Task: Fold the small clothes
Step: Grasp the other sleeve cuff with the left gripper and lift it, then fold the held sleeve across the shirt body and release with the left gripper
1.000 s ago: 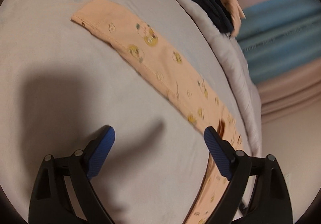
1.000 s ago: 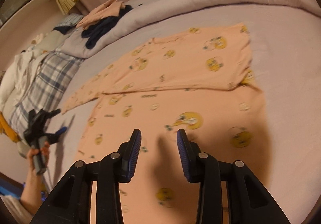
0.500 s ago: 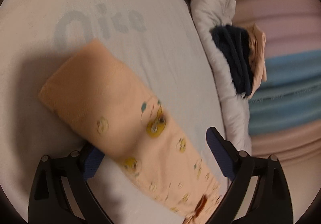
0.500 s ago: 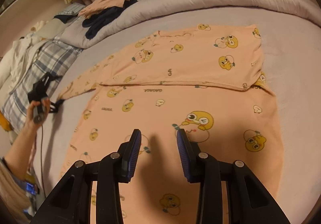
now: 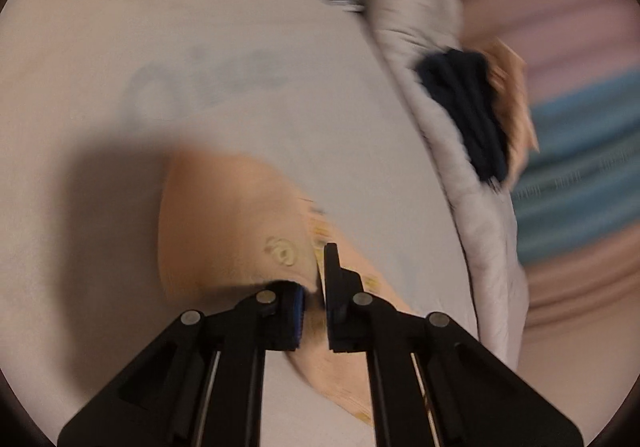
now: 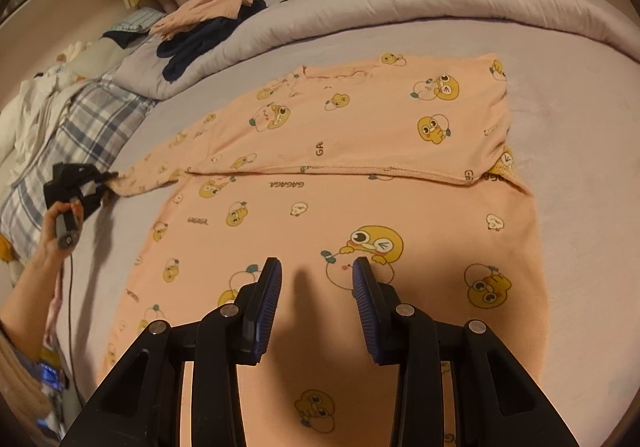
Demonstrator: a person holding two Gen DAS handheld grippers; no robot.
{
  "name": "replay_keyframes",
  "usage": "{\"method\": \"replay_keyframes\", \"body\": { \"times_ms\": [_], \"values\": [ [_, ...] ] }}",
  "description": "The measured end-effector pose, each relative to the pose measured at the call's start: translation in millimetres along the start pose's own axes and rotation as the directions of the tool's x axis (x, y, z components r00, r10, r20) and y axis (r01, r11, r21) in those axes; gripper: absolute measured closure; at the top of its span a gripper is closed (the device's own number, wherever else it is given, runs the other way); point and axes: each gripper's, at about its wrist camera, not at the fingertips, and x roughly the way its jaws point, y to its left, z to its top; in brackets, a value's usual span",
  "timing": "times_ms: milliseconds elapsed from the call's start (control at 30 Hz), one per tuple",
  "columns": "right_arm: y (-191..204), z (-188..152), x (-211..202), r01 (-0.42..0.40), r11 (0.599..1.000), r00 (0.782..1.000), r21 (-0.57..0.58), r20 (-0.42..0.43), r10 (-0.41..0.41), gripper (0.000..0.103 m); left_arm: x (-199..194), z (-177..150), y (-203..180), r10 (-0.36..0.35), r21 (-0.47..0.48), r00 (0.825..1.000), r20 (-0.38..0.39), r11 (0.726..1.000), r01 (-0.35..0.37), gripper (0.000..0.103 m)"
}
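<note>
A peach shirt [image 6: 360, 135] printed with yellow cartoon ducks lies flat on the grey bed sheet [image 6: 580, 167], its far side folded over toward me. Its long sleeve [image 6: 152, 175] stretches out to the left. My left gripper [image 5: 316, 279] is shut on the cuff end of that sleeve [image 5: 224, 215], which bunches up in front of the jaws; the view is blurred. The right wrist view shows this left gripper [image 6: 80, 183] in a hand at the sleeve tip. My right gripper [image 6: 316, 279] hovers open over the shirt's near part, with nothing between its fingers.
A rolled grey duvet [image 6: 360, 7] runs along the far side of the bed. A dark garment [image 6: 200, 35] and a peach one [image 6: 208, 7] lie on it. A plaid pillow [image 6: 88, 119] and white cloth [image 6: 28, 115] sit at the left. Striped curtains [image 5: 580, 167] hang beyond.
My left gripper moved along the sleeve to its cuff end and shut on it; it was wide open before. The right gripper stayed where it was, still open.
</note>
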Motion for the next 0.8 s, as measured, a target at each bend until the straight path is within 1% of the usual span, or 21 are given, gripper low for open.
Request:
{"method": "replay_keyframes", "body": {
  "times_ms": [100, 133, 200, 267, 367, 400, 467, 500, 533, 567, 600, 733, 800],
  "values": [
    [-2, 0, -3, 0.001, 1.0, 1.0, 0.015, 0.012, -0.001, 0.066, -6, -13, -40, -0.021, 0.131, 1.0, -0.002, 0.991, 0.021, 0.098],
    [-3, 0, -4, -0.001, 1.0, 1.0, 0.018, 0.016, 0.001, 0.066, -9, -21, -58, -0.031, 0.189, 1.0, -0.004, 0.982, 0.031, 0.098],
    [-4, -1, -8, -0.008, 1.0, 1.0, 0.029, 0.026, 0.008, 0.066, -13, -41, -91, -0.031, 0.301, 0.999, -0.009, 0.953, 0.033, 0.098],
    [-5, -3, -11, -0.006, 0.999, 0.999, 0.033, 0.035, 0.005, 0.066, -15, -62, -121, -0.047, 0.39, 0.999, -0.023, 0.919, 0.052, 0.098],
    [-8, -6, -16, -0.004, 0.999, 0.999, 0.039, 0.047, 0.002, 0.066, -15, -106, -171, -0.076, 0.521, 0.995, -0.06, 0.848, 0.096, 0.098],
    [-10, -7, -18, -0.002, 0.999, 0.999, 0.042, 0.051, 0.0, 0.066, -15, -127, -190, -0.096, 0.564, 0.992, -0.085, 0.816, 0.127, 0.098],
    [-14, -9, -22, 0.003, 0.999, 0.998, 0.052, 0.06, -0.006, 0.066, -13, -158, -216, -0.111, 0.618, 0.986, -0.12, 0.769, 0.162, 0.098],
    [-18, -10, -25, 0.004, 0.998, 0.998, 0.059, 0.066, -0.008, 0.066, -10, -181, -233, -0.117, 0.653, 0.982, -0.15, 0.734, 0.187, 0.098],
    [-20, -11, -27, 0.006, 0.998, 0.997, 0.066, 0.071, -0.011, 0.066, -8, -199, -243, -0.122, 0.675, 0.978, -0.17, 0.708, 0.206, 0.098],
    [-24, -13, -30, 0.01, 0.997, 0.997, 0.075, 0.076, -0.016, 0.066, -6, -217, -254, -0.122, 0.697, 0.975, -0.188, 0.682, 0.22, 0.098],
    [-29, -14, -33, 0.016, 0.996, 0.996, 0.087, 0.083, -0.023, 0.066, -3, -243, -266, -0.116, 0.726, 0.97, -0.214, 0.646, 0.237, 0.098],
    [-49, -20, -46, 0.049, 0.989, 0.992, 0.141, 0.108, -0.065, 0.066, 16, -316, -290, -0.09, 0.775, 0.951, -0.297, 0.56, 0.295, 0.097],
    [-61, -23, -51, 0.068, 0.983, 0.99, 0.173, 0.113, -0.088, 0.066, 33, -353, -298, -0.045, 0.796, 0.94, -0.338, 0.52, 0.311, 0.097]
  ]
}}
